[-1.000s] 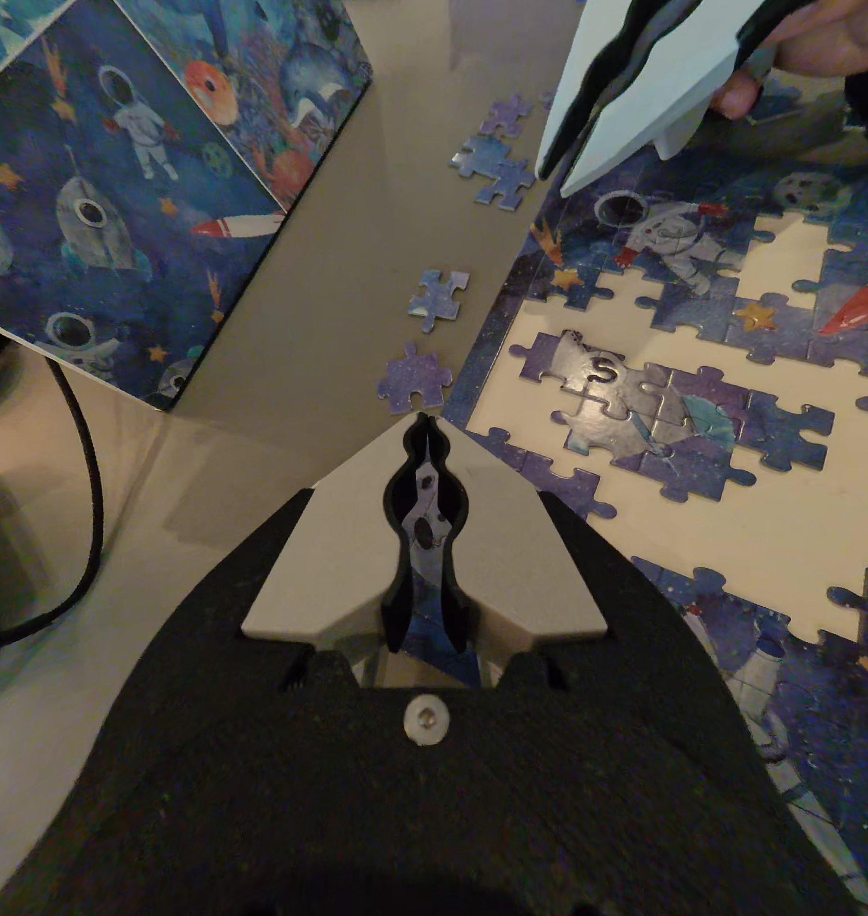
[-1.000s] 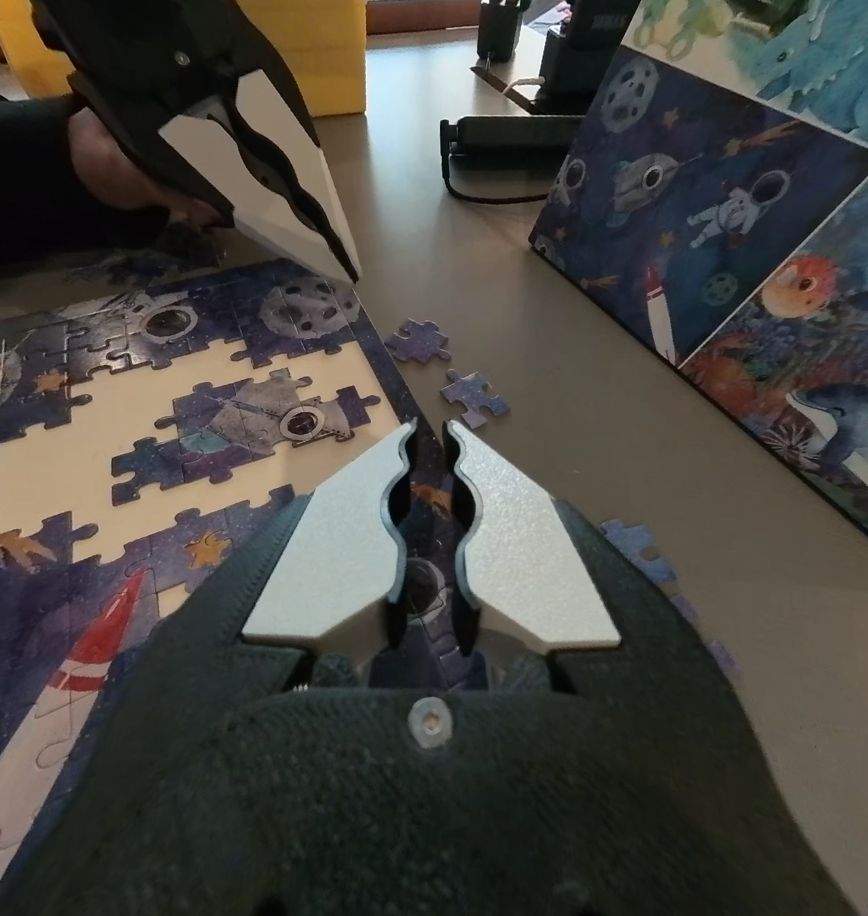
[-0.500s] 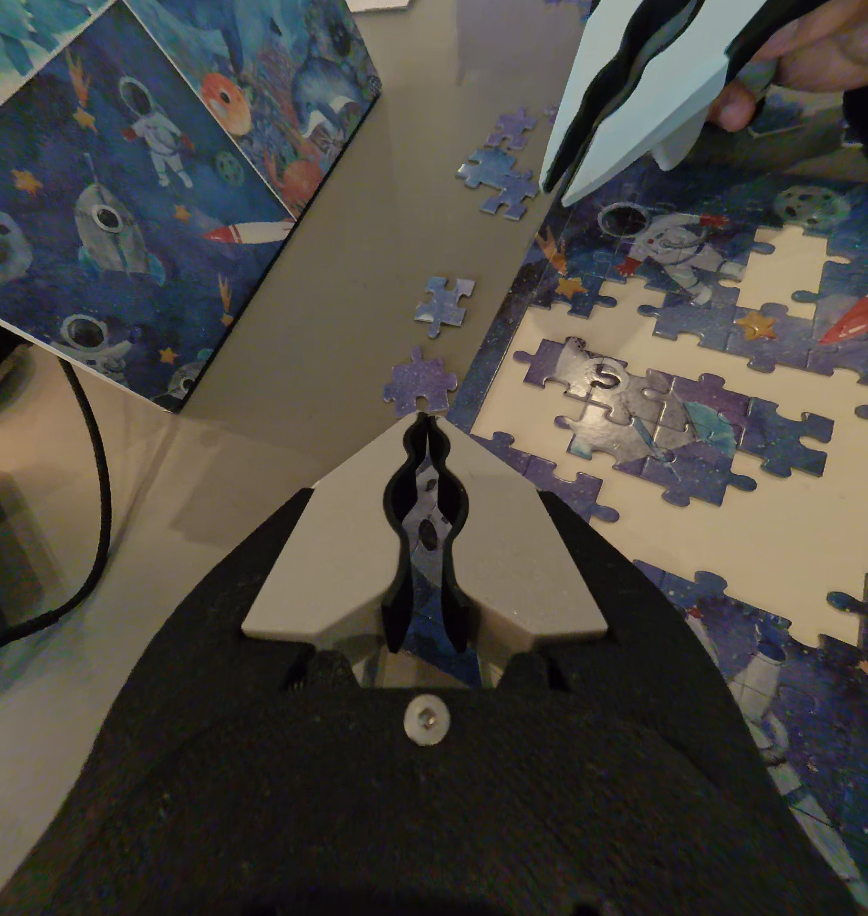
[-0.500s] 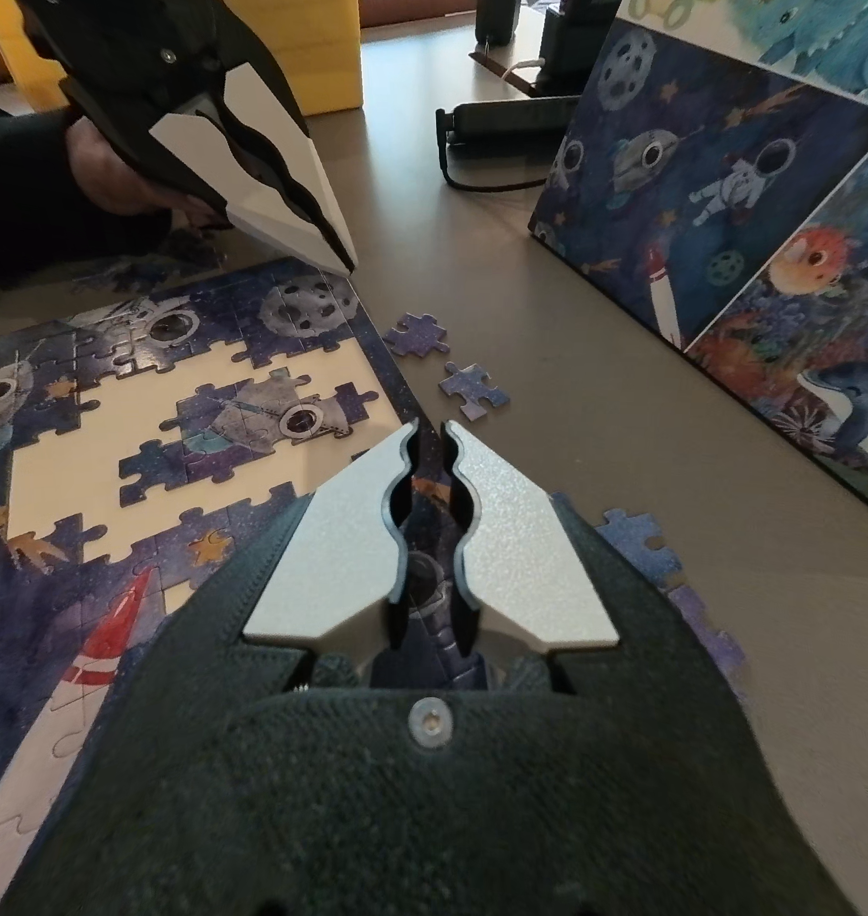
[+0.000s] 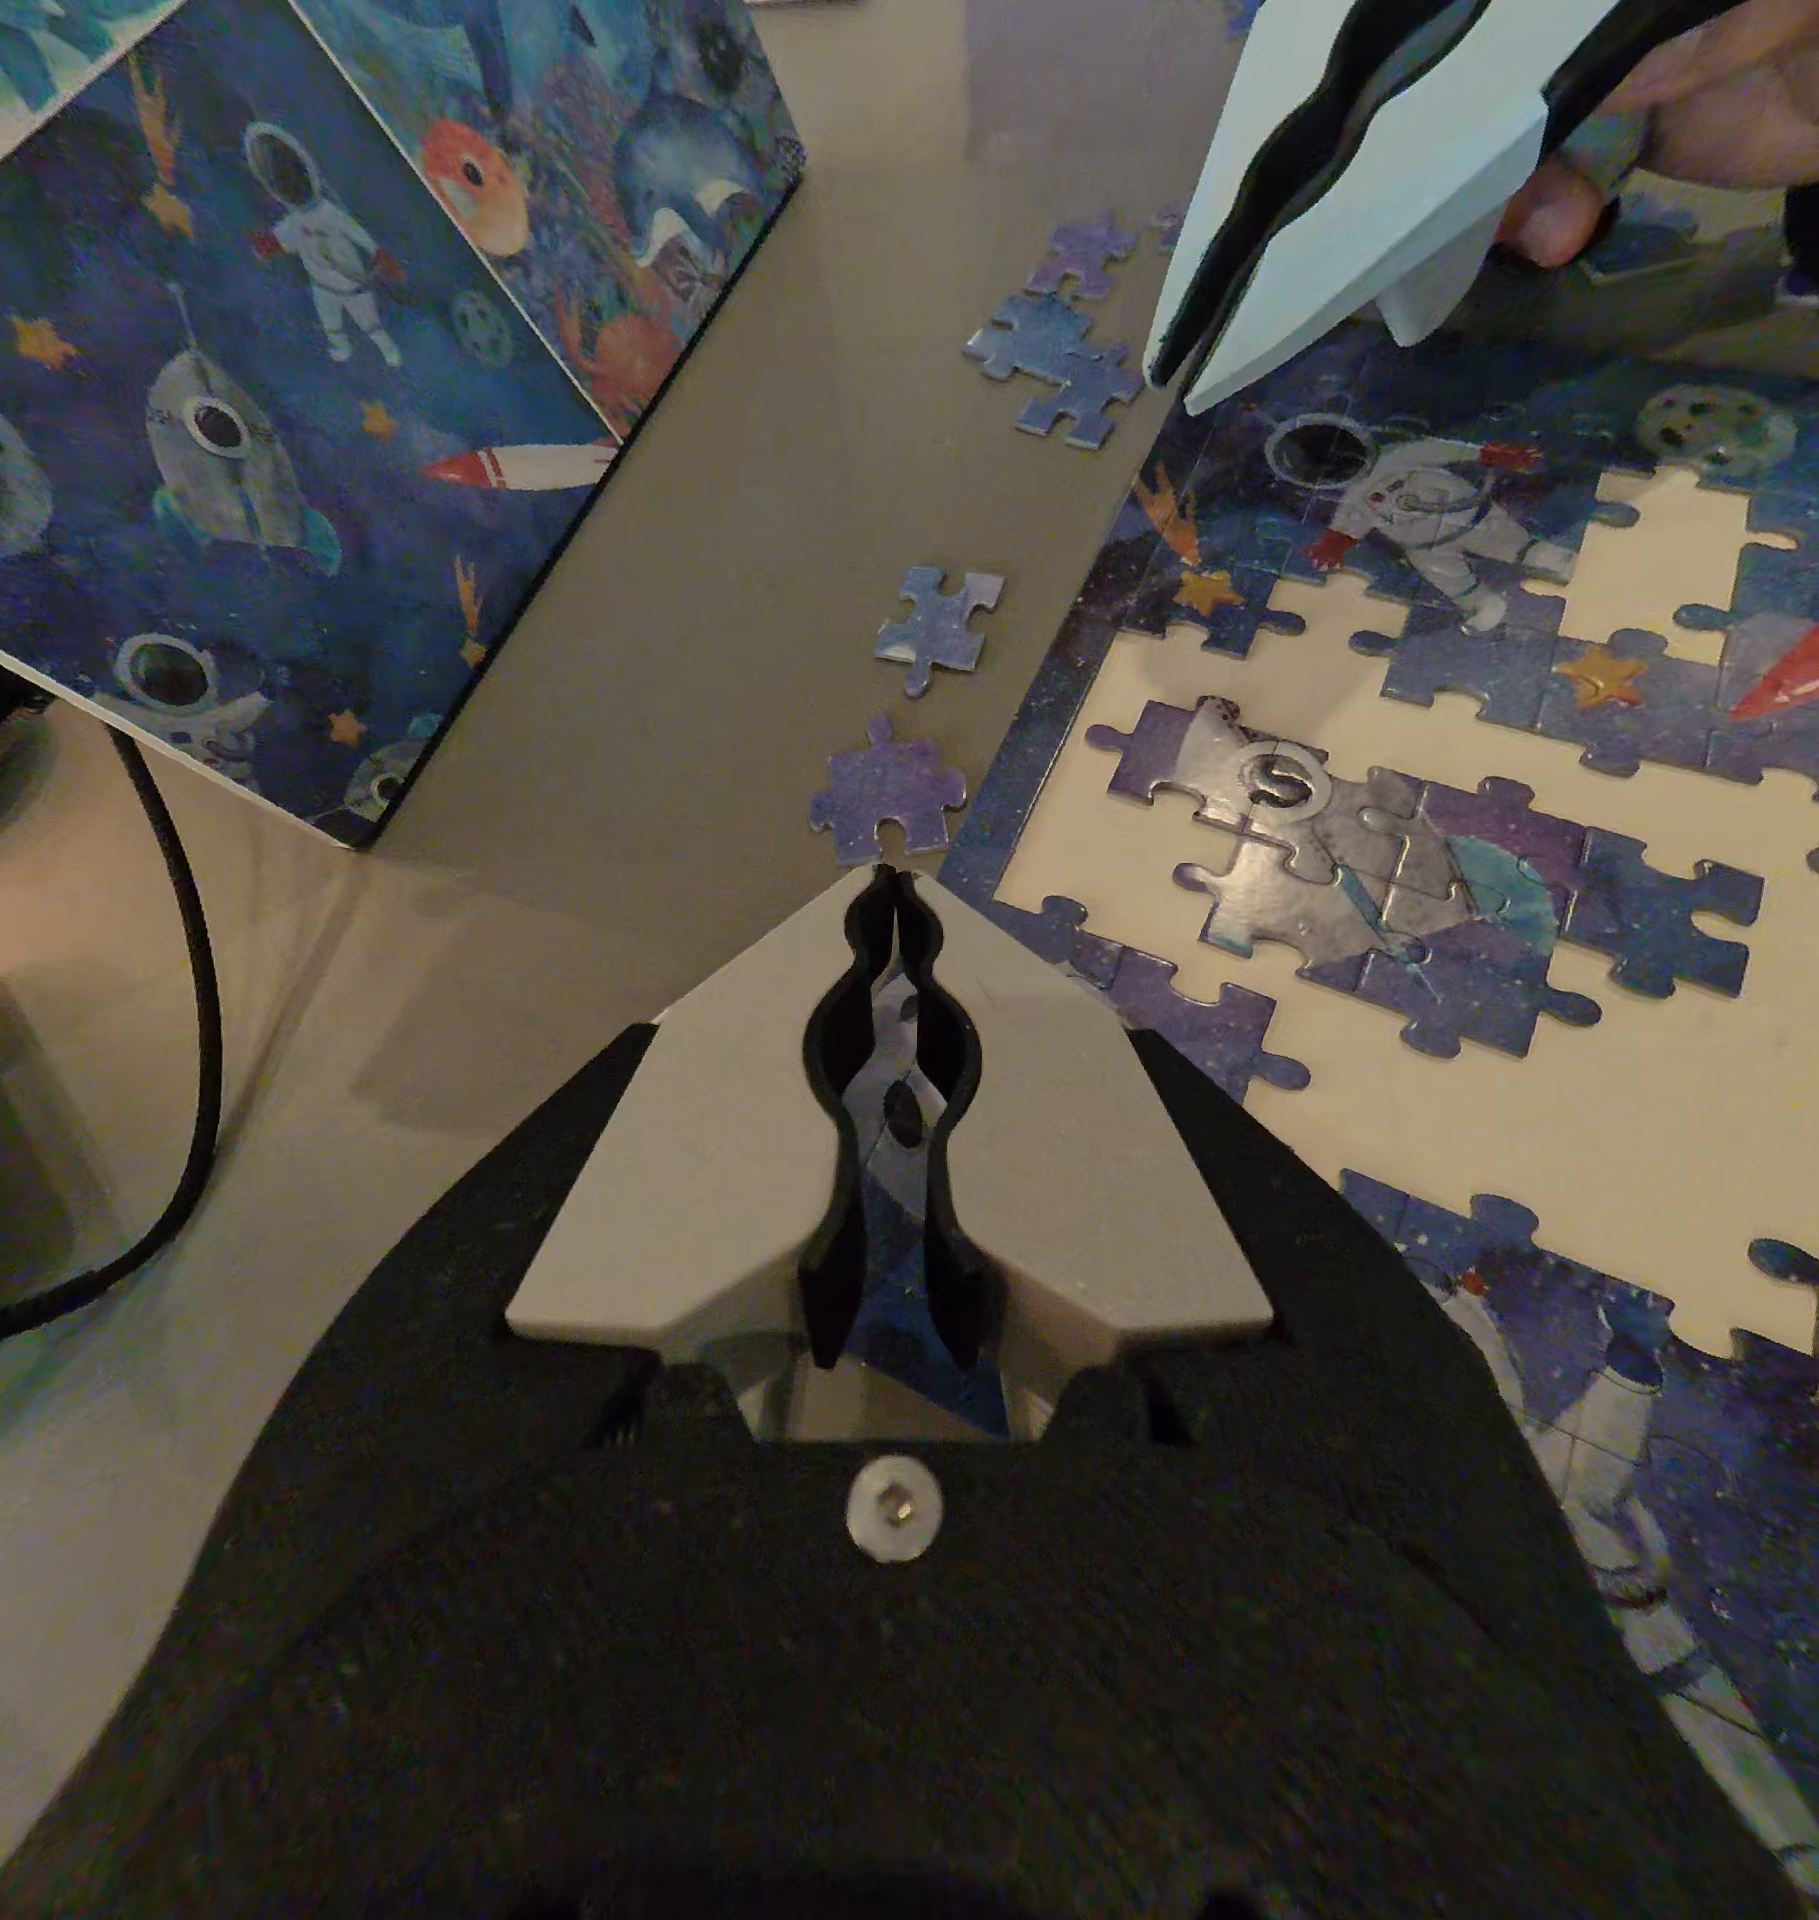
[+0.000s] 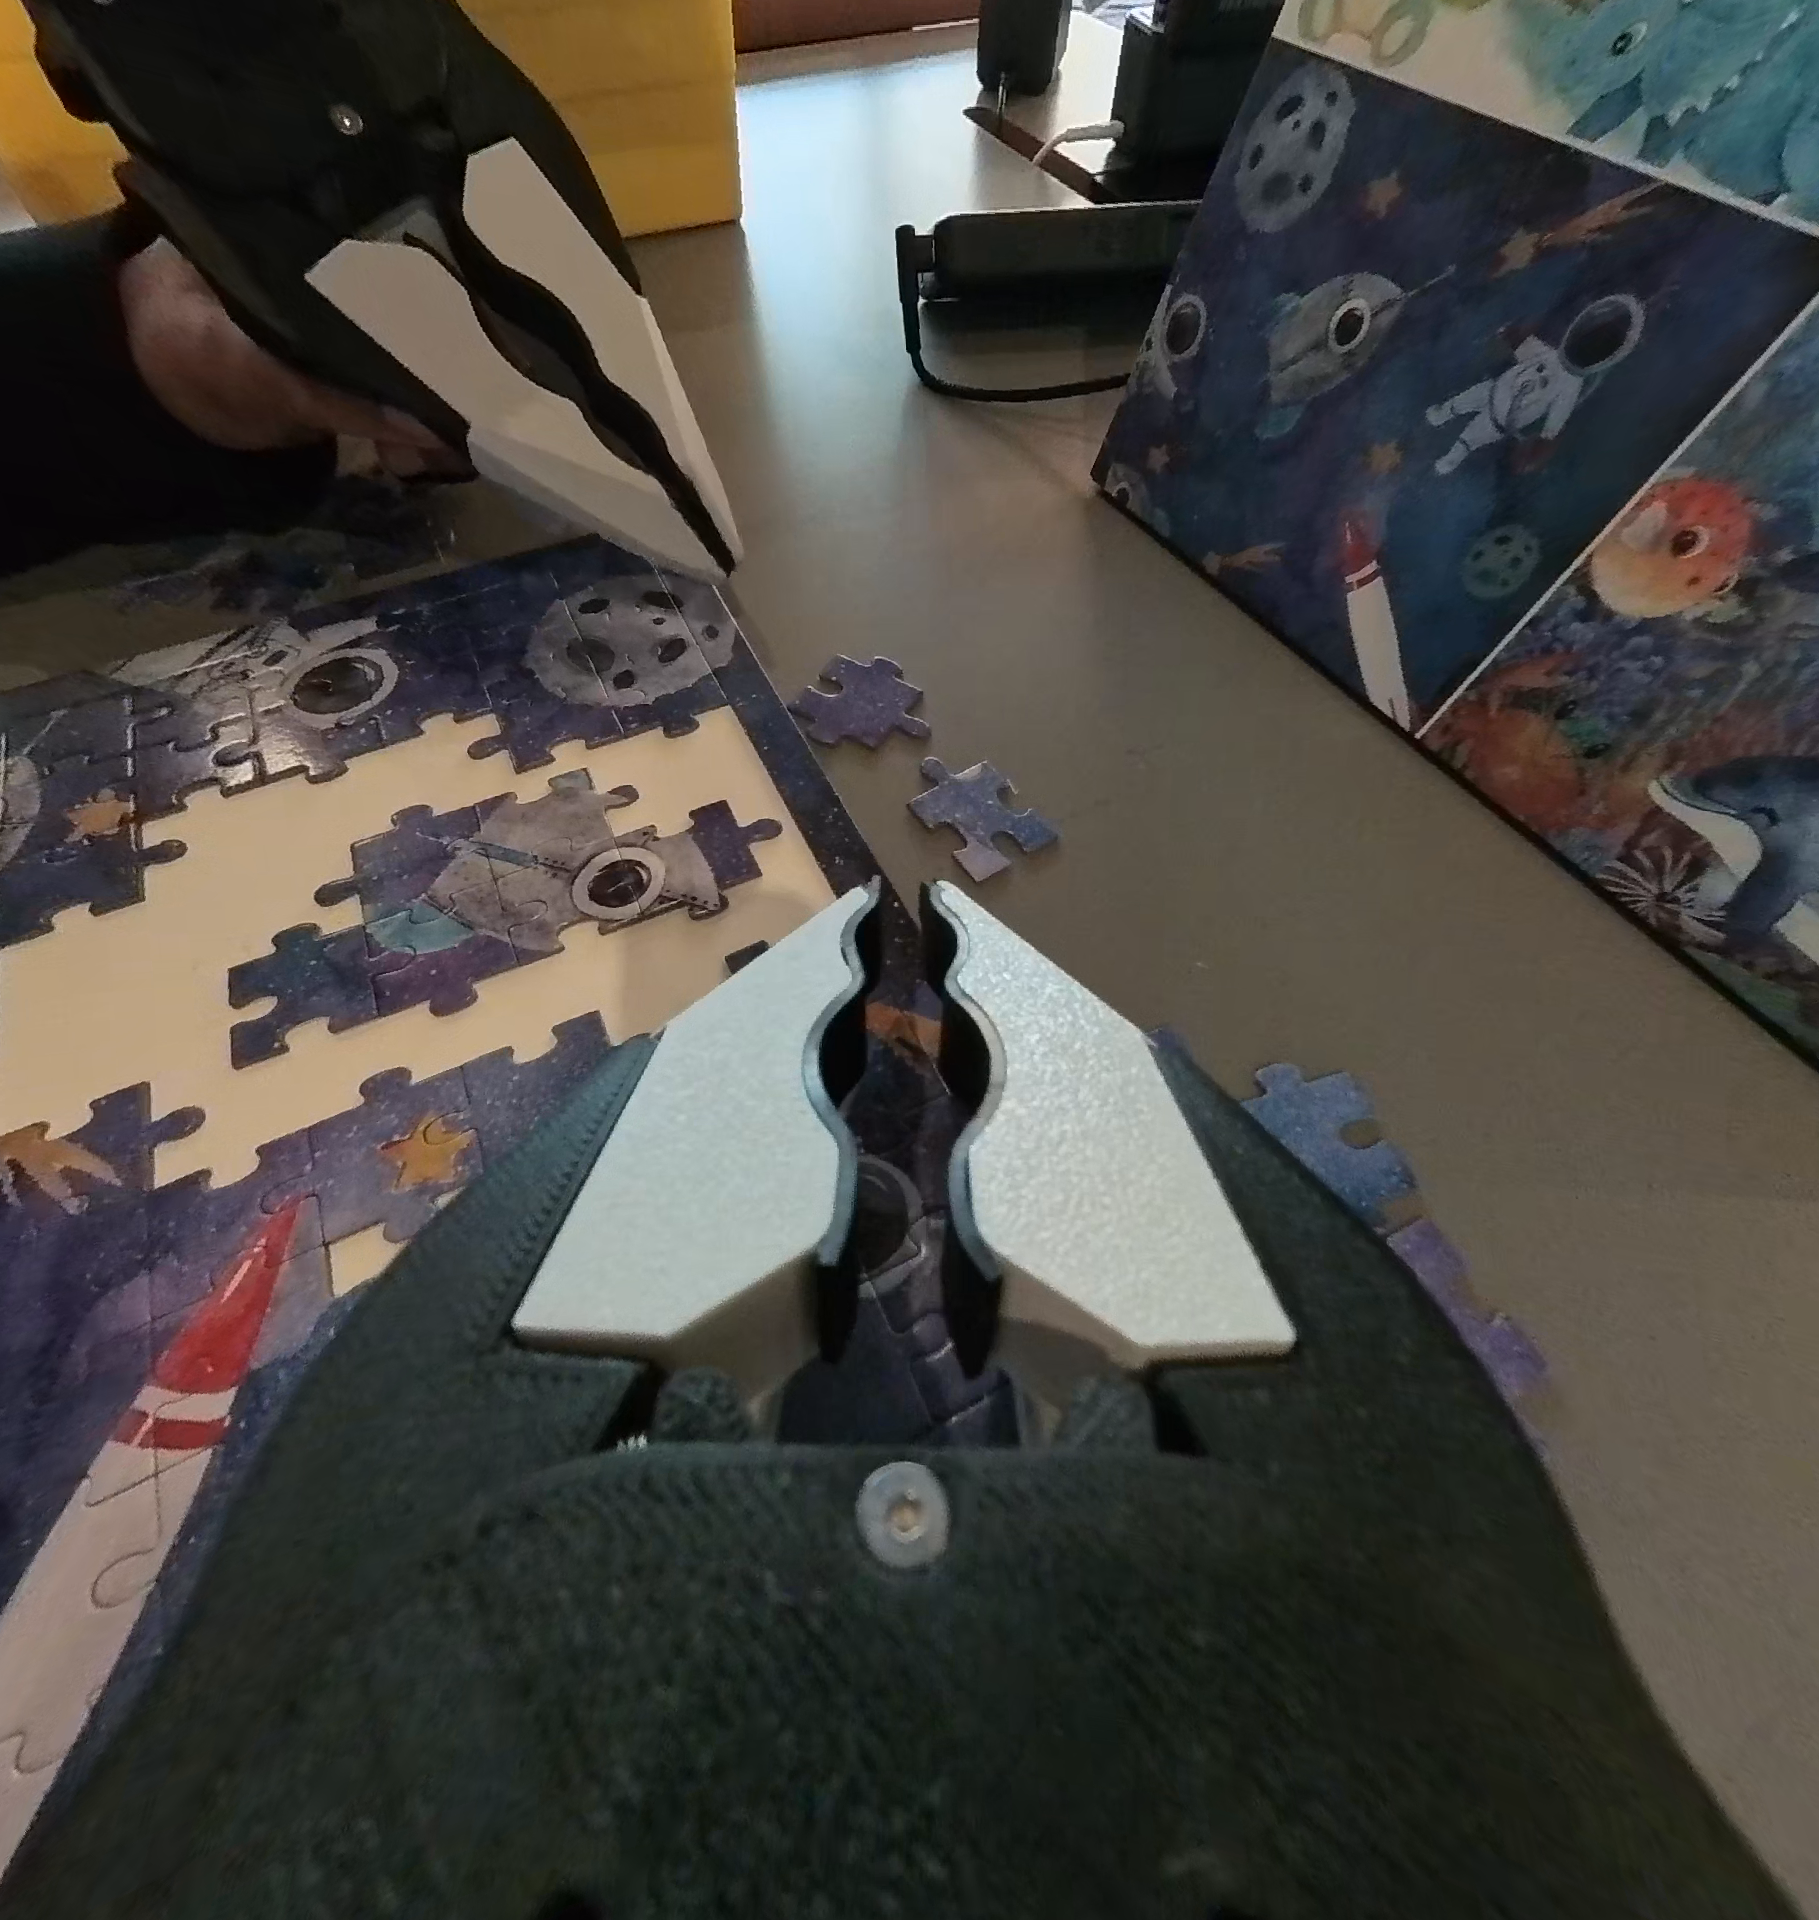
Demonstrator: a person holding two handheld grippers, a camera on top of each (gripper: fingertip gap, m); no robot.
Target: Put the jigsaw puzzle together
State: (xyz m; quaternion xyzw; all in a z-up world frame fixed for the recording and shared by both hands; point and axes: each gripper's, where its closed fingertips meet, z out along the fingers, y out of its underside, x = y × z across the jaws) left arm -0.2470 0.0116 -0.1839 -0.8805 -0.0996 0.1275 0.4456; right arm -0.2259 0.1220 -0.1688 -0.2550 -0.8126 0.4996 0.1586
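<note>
Change is small: the left gripper [image 5: 894,871] stays closed and empty, its tips now nearer a purple loose piece [image 5: 889,792] on the table [image 5: 739,582]. The right gripper [image 6: 900,888], slightly parted and empty, still hovers over the jigsaw puzzle [image 6: 365,831], whose middle remains unfilled.

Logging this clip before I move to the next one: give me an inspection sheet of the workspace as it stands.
Surface: smooth grey-brown tabletop, no spills seen.
Job's things: partly assembled space-themed jigsaw puzzle with cream gaps; an assembled island of pieces lies loose in the gap; purple loose piece and blue loose piece beside the border; a small cluster of loose pieces farther off.
Clutter: illustrated puzzle box; yellow block.
Grippers: left claw tips together, empty, near the purple piece; right claw slightly apart, empty.
Cables: black cable left of the box.
Surroundings: dark devices behind the box; a person's hand.
</note>
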